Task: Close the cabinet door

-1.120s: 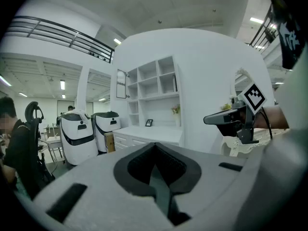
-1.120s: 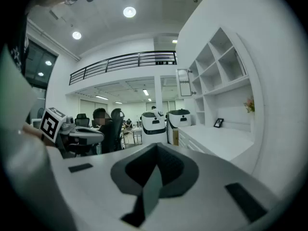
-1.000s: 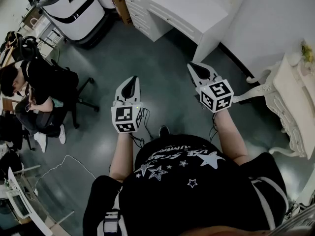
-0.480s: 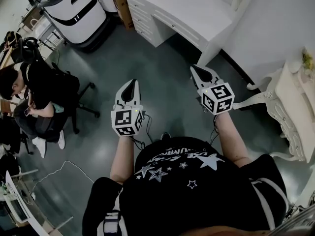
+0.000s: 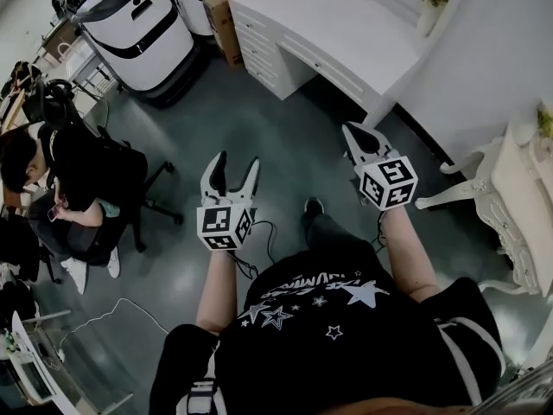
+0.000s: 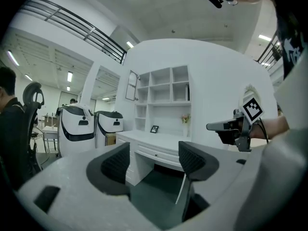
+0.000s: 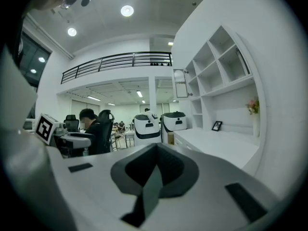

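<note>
The person stands on the dark floor [image 5: 268,119] in the middle of the room with both arms stretched forward, a gripper in each hand. The left gripper [image 5: 235,164] has its jaws apart and opening wider, and its own view shows only floor and furniture between the pads, so it carries nothing. The right gripper [image 5: 352,133] has its jaws pressed together on nothing, their tips meeting in a single point.

Both tools hang in open air, well apart from any furniture. Ahead of them is a white desk [image 5: 346,24] with drawers down one side. Behind it rises a white shelf unit [image 6: 163,88] of open cubbies, with a small picture frame [image 6: 154,128] on the desktop. At the upper left corner of that unit a narrow framed panel sticks out from the front. I take it for the cabinet door [image 6: 132,85], and it looks swung open, though at this range I cannot make out its hinge or handle.

As I judge it, the job has not started: the door is untouched and neither gripper is near it. What remains is the whole of it, crossing to the desk, reaching up to the panel and pushing it flat against the unit.

Off to the left, a seated person [image 5: 60,162] and two bulky white machines [image 5: 138,15] are clear of that path.
</note>
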Demonstrator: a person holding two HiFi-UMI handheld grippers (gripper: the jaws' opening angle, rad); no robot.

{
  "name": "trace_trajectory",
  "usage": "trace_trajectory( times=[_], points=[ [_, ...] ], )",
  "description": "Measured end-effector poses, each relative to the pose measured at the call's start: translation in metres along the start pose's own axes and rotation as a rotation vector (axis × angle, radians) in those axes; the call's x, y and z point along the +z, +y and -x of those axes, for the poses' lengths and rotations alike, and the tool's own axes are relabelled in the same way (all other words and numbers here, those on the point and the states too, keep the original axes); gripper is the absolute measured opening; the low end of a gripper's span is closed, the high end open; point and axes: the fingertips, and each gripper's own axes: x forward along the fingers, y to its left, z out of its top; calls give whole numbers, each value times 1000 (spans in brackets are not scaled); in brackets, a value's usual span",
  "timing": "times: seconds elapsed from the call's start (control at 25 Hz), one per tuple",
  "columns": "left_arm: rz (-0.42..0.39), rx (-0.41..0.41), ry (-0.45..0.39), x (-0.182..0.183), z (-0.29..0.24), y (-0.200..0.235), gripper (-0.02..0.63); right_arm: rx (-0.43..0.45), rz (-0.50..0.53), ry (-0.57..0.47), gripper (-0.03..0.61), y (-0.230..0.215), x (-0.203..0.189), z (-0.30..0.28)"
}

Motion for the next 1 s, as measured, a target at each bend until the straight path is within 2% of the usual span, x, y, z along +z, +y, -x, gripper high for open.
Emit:
trace_trajectory(
  times=[0.16, 0.24, 0.44, 0.6, 0.84, 1.0],
  points=[
    [41, -33, 24, -6, -24, 9, 416, -3, -27, 0, 5, -19, 0, -31],
    [58, -34, 35, -9, -37, 18, 439, -3, -42, -2, 5, -32, -1, -49],
    [51, 22, 25, -3, -86, 57, 448, 13, -56, 5, 5, -69, -2, -109],
    [66, 64, 20, 13, -148, 97, 449, 20, -60, 17, 5, -110, 9, -174],
    [114, 39, -20, 57, -254, 134, 451, 30, -48, 2, 6, -168, 49, -267],
    [77, 20, -63, 90, -339, 159, 451, 28, -33, 4, 5, -219, 71, -333]
  ],
)
